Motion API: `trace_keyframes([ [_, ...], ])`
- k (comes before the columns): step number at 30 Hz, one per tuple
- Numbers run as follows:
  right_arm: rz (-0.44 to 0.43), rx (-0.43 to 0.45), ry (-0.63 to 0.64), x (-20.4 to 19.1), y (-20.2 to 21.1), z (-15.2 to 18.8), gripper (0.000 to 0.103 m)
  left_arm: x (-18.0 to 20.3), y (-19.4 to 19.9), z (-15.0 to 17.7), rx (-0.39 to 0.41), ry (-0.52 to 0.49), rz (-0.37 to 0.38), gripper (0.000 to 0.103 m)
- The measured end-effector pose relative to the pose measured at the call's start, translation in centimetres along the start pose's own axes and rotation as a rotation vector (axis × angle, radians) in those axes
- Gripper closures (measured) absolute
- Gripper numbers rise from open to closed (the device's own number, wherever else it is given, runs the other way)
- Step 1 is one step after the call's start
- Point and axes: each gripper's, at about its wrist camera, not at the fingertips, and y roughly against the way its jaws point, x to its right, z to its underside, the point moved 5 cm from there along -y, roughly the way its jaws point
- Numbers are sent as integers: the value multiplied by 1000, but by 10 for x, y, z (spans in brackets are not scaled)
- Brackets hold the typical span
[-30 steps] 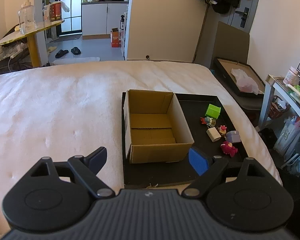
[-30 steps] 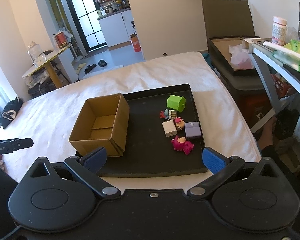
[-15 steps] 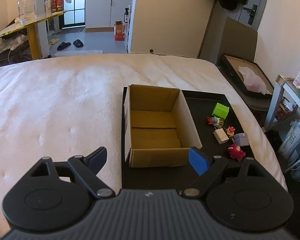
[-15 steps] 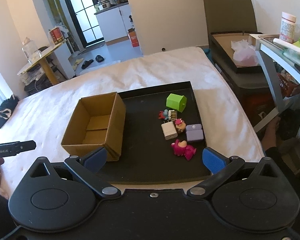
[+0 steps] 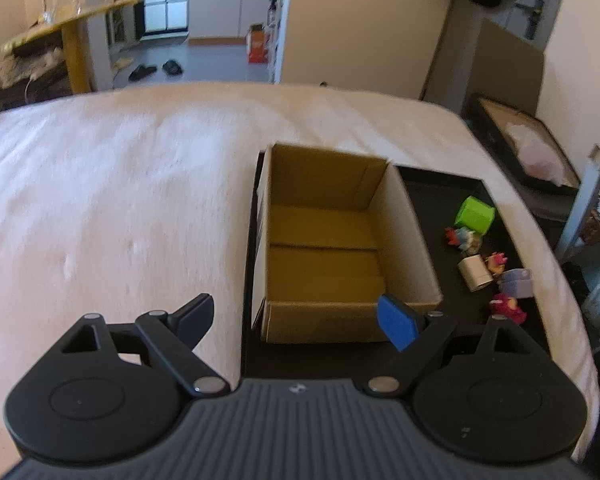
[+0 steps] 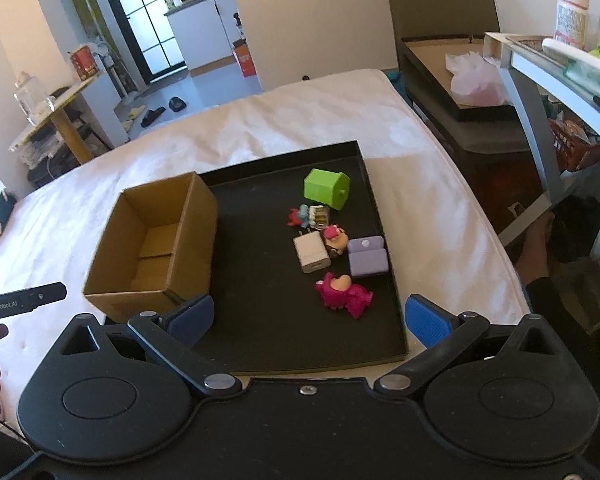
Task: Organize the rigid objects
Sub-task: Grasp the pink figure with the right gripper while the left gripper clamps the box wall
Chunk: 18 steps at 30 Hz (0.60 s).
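Item: sorting job, opening stage, nothing yet packed. My left gripper (image 5: 296, 320) and right gripper (image 6: 307, 318) both hang with jaws spread, empty, short of the black tray (image 6: 260, 280) on the bed (image 5: 120, 184). Cardboard box (image 6: 156, 240) stands empty on the tray's left; green block (image 6: 327, 189), white charger (image 6: 311, 255), purple case (image 6: 367, 258) and pink figure (image 6: 343, 290) cluster right. Next, I judge: right jaws descend on the pink figure, nearest. Bare tray between box and cluster; raised rim close by.
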Motion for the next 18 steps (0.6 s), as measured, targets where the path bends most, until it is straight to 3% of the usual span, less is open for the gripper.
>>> trace_keyframes([
  [7, 15, -23, -31, 19, -30, 2, 1, -10, -26, 7, -23, 65, -30, 15],
  [13, 23, -67, -53, 28, -60, 7, 15, -15, -43, 5, -27, 75, -39, 19],
  [18, 19, -105, -44, 24, -81, 6, 17, -17, -54, 1, -9, 86, -42, 28],
])
